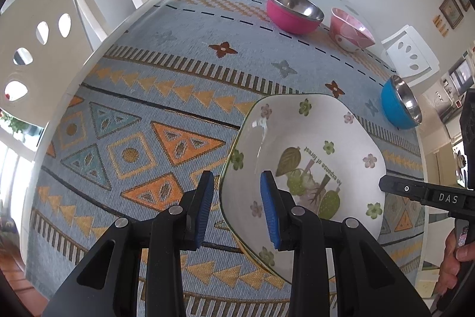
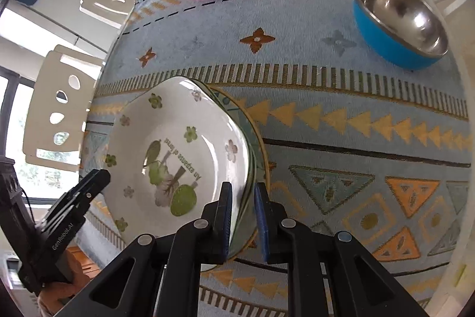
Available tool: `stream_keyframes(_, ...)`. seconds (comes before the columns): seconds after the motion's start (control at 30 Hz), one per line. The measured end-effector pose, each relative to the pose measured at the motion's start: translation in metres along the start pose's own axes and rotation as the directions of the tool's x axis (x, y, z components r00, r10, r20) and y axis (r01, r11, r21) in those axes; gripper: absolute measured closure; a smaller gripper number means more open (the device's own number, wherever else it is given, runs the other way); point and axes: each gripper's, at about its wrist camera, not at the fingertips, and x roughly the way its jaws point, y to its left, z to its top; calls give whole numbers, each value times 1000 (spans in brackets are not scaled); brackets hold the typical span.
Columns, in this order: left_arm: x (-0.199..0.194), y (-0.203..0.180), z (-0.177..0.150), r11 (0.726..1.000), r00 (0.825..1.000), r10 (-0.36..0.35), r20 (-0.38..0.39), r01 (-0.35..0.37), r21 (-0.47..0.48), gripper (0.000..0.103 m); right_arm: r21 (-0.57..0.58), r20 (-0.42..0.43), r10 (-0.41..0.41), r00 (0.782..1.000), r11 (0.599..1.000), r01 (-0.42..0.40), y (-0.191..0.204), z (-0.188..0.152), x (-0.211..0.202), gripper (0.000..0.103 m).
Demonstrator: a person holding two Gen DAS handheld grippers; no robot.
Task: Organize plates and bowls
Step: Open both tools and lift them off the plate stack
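1. My right gripper (image 2: 242,216) is clenched on the floral plate (image 2: 178,150)'s 5 o'clock rim.
2. My left gripper (image 1: 237,207) straddles the opposite rim, pads apart, not pressing.
3. Open tablecloth (image 2: 326,97) lies toward 12; the blue bowl (image 2: 397,23) sits at 1.

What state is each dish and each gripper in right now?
Flowered plate: tilted, stacked on other plates, gripped at both edges.
Lower plates: under it, on the tablecloth.
Left gripper: straddling the plate's rim; contact unclear.
Right gripper: shut on the plate stack's rim.
Magenta bowl: upright, empty.
Pink bowl: upright, empty.
Blue bowl: upright, empty.
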Motion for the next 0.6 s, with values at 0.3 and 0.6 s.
stream_keyframes(0.3,5,0,1,1000,1000,-3,-20,3,6,73,14,1,-4,1000,1000,4,-2,0,3,87)
stream_keyframes(0.6,13,2,7,1000,999,-10,-40,10,6,68,38,-2,8,1000,999,-8,-5,6,6,87)
